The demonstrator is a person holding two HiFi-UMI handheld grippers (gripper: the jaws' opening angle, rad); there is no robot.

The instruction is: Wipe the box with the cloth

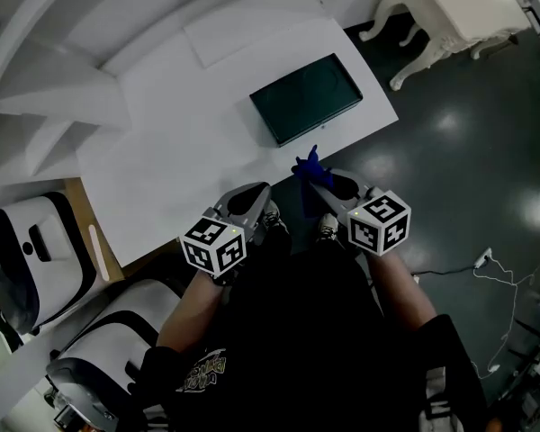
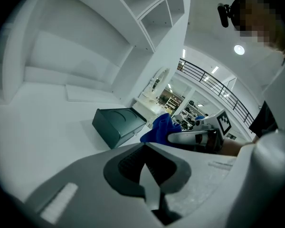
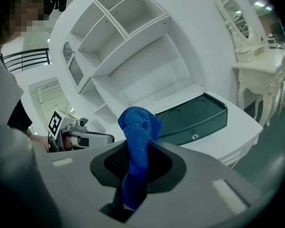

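A dark green box (image 1: 306,98) lies flat near the right end of the white table (image 1: 162,160). My right gripper (image 1: 313,180) hovers just off the table's near edge, below the box, shut on a blue cloth (image 1: 310,164) that sticks up from its jaws. In the right gripper view the cloth (image 3: 136,146) is pinched between the jaws, with the box (image 3: 192,117) beyond it. My left gripper (image 1: 256,196) is beside the right one, over the table's edge, shut with nothing in it. From the left gripper view, the box (image 2: 118,123) and cloth (image 2: 158,126) lie ahead.
A white dressing table (image 1: 459,7) with curved legs stands on the dark floor at the far right. White shelves (image 3: 123,42) rise behind the table. A flat white board (image 1: 252,25) lies behind the box. White machines (image 1: 27,250) stand at the left, a cable (image 1: 495,277) on the floor.
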